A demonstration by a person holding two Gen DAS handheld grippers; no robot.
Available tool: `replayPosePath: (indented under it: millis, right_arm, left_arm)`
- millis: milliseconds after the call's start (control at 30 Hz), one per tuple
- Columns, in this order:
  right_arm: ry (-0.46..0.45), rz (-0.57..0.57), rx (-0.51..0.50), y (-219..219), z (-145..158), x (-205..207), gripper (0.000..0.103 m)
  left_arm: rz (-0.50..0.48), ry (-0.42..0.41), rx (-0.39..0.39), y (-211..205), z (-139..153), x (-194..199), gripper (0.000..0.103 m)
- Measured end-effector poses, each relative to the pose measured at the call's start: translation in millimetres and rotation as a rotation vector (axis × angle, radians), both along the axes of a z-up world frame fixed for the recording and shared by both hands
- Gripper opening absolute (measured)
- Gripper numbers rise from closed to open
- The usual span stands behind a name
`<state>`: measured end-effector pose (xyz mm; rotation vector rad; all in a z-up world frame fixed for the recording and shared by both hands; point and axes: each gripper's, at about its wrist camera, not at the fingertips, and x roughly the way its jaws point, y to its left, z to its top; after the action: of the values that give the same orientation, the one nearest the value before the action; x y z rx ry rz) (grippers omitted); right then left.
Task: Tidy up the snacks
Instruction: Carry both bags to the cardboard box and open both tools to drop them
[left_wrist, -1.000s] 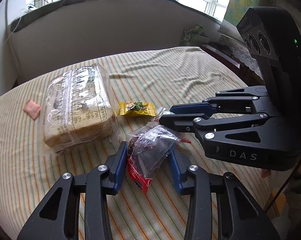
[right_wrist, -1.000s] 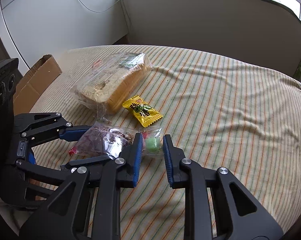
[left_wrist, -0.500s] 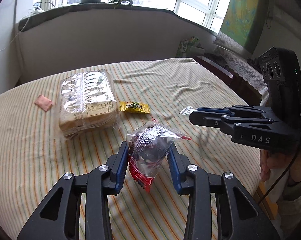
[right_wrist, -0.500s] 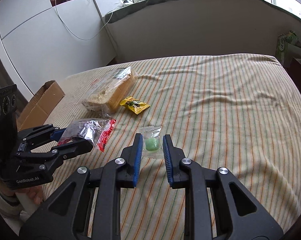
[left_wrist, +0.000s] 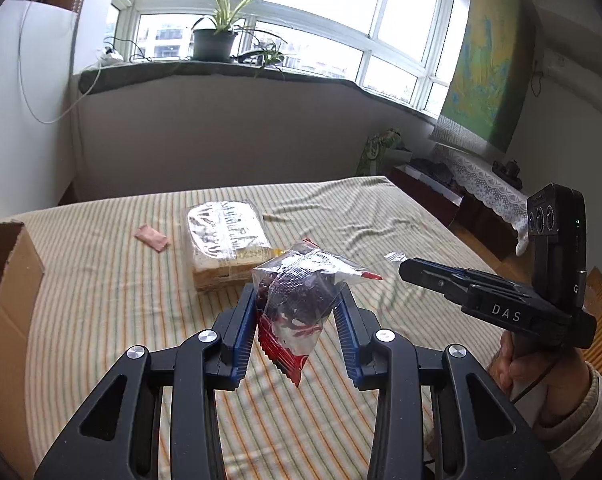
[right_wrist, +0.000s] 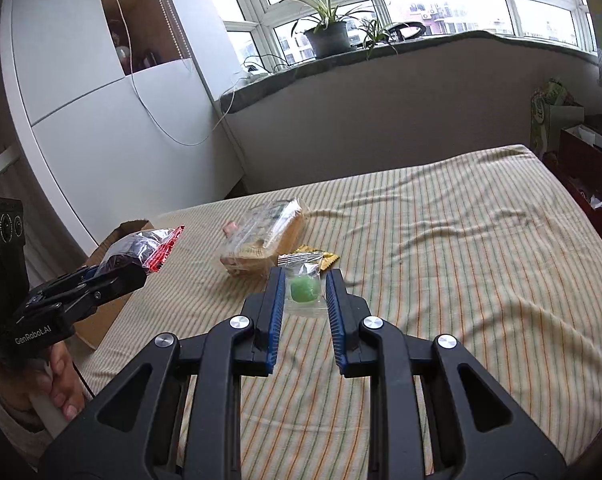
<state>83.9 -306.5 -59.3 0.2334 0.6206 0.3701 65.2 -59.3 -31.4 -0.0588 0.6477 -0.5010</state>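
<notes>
My left gripper [left_wrist: 297,300] is shut on a clear and red snack packet [left_wrist: 301,300] with dark pieces inside, held above the striped bed; it also shows in the right wrist view [right_wrist: 141,248]. My right gripper [right_wrist: 303,286] is shut on a small clear packet with a green candy [right_wrist: 304,290], also lifted; it shows at the right in the left wrist view [left_wrist: 405,270]. A wrapped loaf of bread [left_wrist: 225,244] lies on the bed, with a yellow snack packet [right_wrist: 325,258] beside it. A small pink packet [left_wrist: 152,237] lies left of the loaf.
An open cardboard box [left_wrist: 5,280] stands at the bed's left edge, also in the right wrist view [right_wrist: 113,248]. The striped bedsheet [right_wrist: 461,280] is wrinkled at the far right. A low wall with plants on the sill runs behind the bed.
Both grippers have risen from the bed with their packets and pulled back. The loaf and yellow packet have stayed in place and now look farther off.
</notes>
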Motion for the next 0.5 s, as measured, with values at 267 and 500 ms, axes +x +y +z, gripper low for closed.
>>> replayPosePath:
  millis: [267,500]
  right_arm:
    - [-0.131,0.008,-0.066,34,70,-31,0.022]
    - [-0.149,0.045,-0.118,69,87,-42,0.022]
  left_arm:
    - [0.048,-0.142,-0.048,46,57,-32,0.036]
    - [0.102,-0.196,-0.071,86,69,-45,0.036]
